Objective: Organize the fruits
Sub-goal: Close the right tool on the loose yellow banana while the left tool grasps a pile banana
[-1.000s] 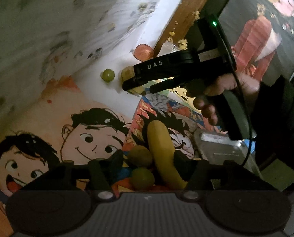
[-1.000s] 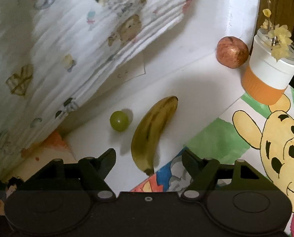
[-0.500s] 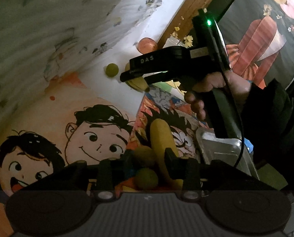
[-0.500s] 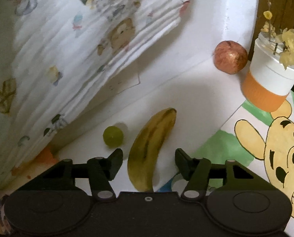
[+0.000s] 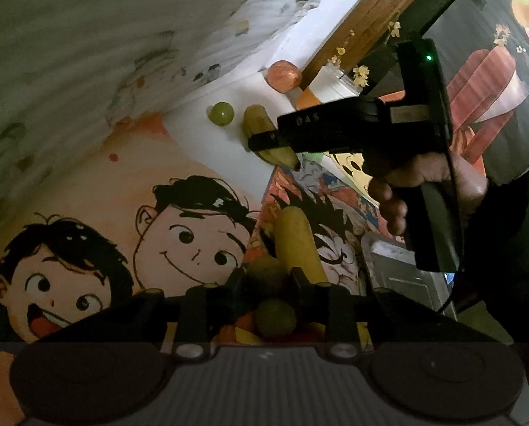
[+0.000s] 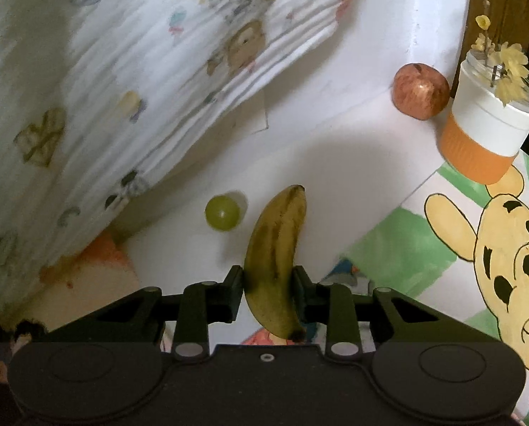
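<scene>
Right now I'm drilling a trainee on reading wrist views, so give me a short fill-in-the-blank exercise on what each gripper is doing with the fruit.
1. The right gripper is shut on a spotted ____.
2. The left gripper is shut on a brownish round fruit; a second banana lies just to its ____ in that view.
3. The red apple sits beside a white cup with an ____ sleeve.
4. The loose green round fruit rests on the ____ surface.

Missing words: banana; right; orange; white

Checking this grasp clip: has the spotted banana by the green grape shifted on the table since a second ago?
No. The banana lies the same way beside the grape. Only the right claw has just been closing, and now presses its sides.
</scene>
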Available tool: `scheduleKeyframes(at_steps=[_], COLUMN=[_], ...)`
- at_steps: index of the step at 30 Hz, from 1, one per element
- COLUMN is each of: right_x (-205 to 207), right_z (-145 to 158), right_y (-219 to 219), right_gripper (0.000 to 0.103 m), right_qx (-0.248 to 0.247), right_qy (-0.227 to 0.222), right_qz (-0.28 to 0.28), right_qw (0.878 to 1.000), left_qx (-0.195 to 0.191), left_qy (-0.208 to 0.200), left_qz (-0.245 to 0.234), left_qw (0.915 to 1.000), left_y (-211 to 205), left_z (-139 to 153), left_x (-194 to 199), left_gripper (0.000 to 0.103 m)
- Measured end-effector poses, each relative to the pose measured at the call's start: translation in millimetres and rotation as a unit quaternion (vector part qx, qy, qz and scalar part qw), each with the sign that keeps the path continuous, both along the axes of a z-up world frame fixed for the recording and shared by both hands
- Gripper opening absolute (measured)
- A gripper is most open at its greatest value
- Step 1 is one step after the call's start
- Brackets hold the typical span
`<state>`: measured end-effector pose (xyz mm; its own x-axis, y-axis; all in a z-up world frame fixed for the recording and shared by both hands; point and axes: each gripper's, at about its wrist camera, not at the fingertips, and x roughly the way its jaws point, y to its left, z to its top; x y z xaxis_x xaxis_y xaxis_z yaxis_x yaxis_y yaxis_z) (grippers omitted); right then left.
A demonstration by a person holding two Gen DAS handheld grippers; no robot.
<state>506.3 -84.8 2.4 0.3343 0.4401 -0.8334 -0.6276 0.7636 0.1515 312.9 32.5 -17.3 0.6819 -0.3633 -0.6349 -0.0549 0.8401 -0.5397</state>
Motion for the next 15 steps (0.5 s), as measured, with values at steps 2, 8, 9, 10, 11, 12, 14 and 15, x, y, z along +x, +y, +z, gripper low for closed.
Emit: scheduleKeyframes(at_steps=[2,8,9,10,11,12,14,15], right_x=[-5.0,-5.9,-5.8,-3.4,-2.2,-0.2,1.2,1.1], right_z=[1.3,2.6,2.5,1.1,0.2,-0.8,-1.7,-1.9], right_y=[-0.9,-3.1,-3.0,-2.8,-2.8,-2.9,-3.4,-4.1], right_gripper=[0.032,0.033,0.034,0.034,0.034,0.033,0.033,0.032], right_qx=[-0.003,0.003,0.004,0.005,0.007,0.009,0.011,0.013], right_qy=[0.002,0.006,0.007,0.007,0.008,0.008,0.008,0.007], right_qz=[0.005,0.003,0.003,0.002,0.001,0.000,-0.002,-0.003], right_qw=[1.000,1.000,1.000,1.000,1.000,1.000,1.000,1.000], left_qx=[-0.006,-0.061,-0.070,-0.075,-0.081,-0.086,-0.087,-0.086], left_qy=[0.000,0.002,0.002,0.002,0.002,0.001,-0.001,-0.003], left_qz=[-0.002,-0.013,-0.013,-0.014,-0.016,-0.017,-0.019,-0.019], left_qw=[1.0000,0.9980,0.9975,0.9971,0.9966,0.9961,0.9960,0.9962], left_y=[0.5,5.0,6.4,7.4,8.0,8.3,7.2,7.0], left_z=[-0.2,-9.4,-11.3,-12.3,-13.5,-14.2,-14.5,-14.8], left_x=[1.5,6.1,6.8,7.3,8.2,8.4,7.8,7.3], left_gripper=[0.034,0.040,0.040,0.040,0.040,0.040,0.039,0.039])
